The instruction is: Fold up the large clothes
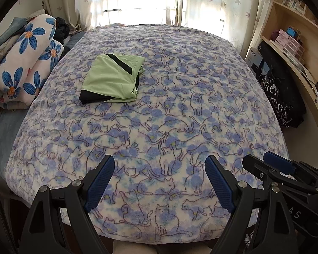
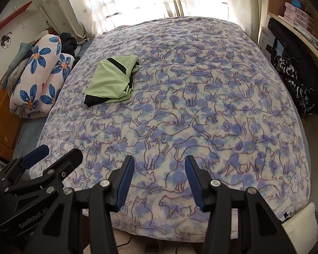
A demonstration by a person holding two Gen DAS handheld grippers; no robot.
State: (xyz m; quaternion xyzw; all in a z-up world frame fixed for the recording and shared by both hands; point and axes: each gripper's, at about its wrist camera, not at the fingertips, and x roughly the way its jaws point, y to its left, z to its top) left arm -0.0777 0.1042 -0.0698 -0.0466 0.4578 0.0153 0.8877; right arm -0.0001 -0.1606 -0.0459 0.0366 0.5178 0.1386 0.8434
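One folded green garment on a cat-print bed, two empty grippers at the near edge.

The single light-green garment (image 1: pixel 112 80), smooth with black bands, lies folded in a rough rectangle on the far left of the fleecy cat-print blanket (image 1: pixel 180 105). One rolled flower-print quilt (image 1: pixel 25 63) sits just left of it. The left gripper (image 1: pixel 160 180) and right gripper (image 2: pixel 160 180), blue ribbed pads, both gape with nothing between them.
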